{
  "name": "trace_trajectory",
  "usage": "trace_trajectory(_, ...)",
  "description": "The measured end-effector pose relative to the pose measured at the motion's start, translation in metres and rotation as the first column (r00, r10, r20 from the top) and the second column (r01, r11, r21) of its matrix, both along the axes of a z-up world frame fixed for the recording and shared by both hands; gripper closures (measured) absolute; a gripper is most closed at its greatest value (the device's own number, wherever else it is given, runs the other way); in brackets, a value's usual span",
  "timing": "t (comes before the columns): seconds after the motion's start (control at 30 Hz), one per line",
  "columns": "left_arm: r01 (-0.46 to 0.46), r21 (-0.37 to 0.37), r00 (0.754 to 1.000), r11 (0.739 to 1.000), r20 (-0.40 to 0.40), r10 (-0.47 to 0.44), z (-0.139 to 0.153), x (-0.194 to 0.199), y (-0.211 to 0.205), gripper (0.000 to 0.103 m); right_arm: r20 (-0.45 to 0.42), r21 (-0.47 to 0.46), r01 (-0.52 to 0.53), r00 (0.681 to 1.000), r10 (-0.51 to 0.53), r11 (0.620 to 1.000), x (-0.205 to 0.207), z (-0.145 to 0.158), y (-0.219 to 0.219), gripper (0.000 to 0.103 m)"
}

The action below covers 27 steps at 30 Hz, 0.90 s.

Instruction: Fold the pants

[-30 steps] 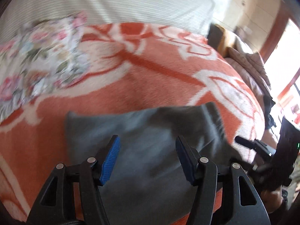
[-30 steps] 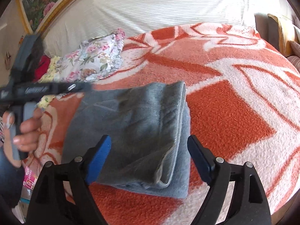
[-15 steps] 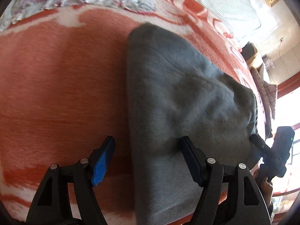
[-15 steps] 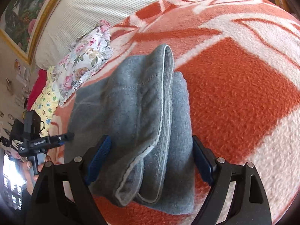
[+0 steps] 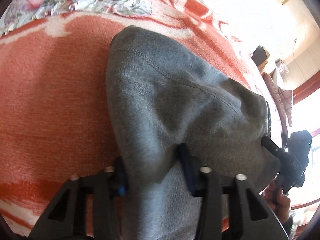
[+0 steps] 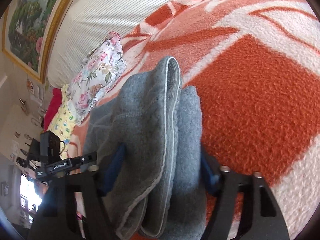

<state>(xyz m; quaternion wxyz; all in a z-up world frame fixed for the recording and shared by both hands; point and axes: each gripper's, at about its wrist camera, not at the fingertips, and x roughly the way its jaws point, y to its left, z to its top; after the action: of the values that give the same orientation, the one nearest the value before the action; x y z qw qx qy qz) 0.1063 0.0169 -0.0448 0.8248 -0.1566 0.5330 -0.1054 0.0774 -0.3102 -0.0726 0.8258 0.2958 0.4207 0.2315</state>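
**Both grippers closing on the folded bundle**

Folded grey sweatpants (image 5: 180, 104) lying on the orange-and-white blanket (image 5: 50, 100). Left gripper (image 5: 154, 172) closing, pinching 1 edge. Right gripper (image 6: 162, 172) closing, straddling the stacked layers at the opposite end, probably to lift the bundle without unfolding it.

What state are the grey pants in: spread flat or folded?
Folded: the grey pants lie in stacked layers, hem edges showing, on the orange blanket.

Gray pants (image 5: 180, 110) bulge over the left tongs (image 5: 154, 172), hiding both blue pads, and run off the bottom edge. In the right wrist view, fabric covers most of the right tongs' (image 6: 162, 172) pads.
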Motion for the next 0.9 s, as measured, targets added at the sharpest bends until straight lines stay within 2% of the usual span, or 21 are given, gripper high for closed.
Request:
trace_trajectory(0.13, -0.006, 0.004, 1.000, 1.000, 0.019, 0.006, 0.008, -0.005, 0.003, 0.082, 0.016, 0.011, 0.018, 1.000, -0.019, 1.000, -0.005, 0.006, -0.004, 0.061)
trace_trajectory(0.27, -0.004, 0.029, 0.999, 1.000, 0.045, 0.002, 0.019, -0.013, 0.002, 0.087, 0.046, -0.019, 0.007, 0.999, -0.006, 1.000, -0.010, 0.020, 0.002, 0.068)
trace_trajectory(0.53, -0.022, 0.003, 0.995, 1.000, 0.095, 0.021, 0.045, -0.030, 0.016, 0.089, 0.130, -0.044, -0.051, 0.990, 0.056, 0.998, -0.013, 0.059, 0.025, 0.072)
trace_trajectory(0.9, -0.120, 0.009, 0.978, 0.993, 0.174, 0.116, 0.080, -0.044, 0.072, 0.089, 0.195, -0.042, -0.164, 0.966, 0.169, 0.986, 0.008, 0.084, 0.076, 0.072)
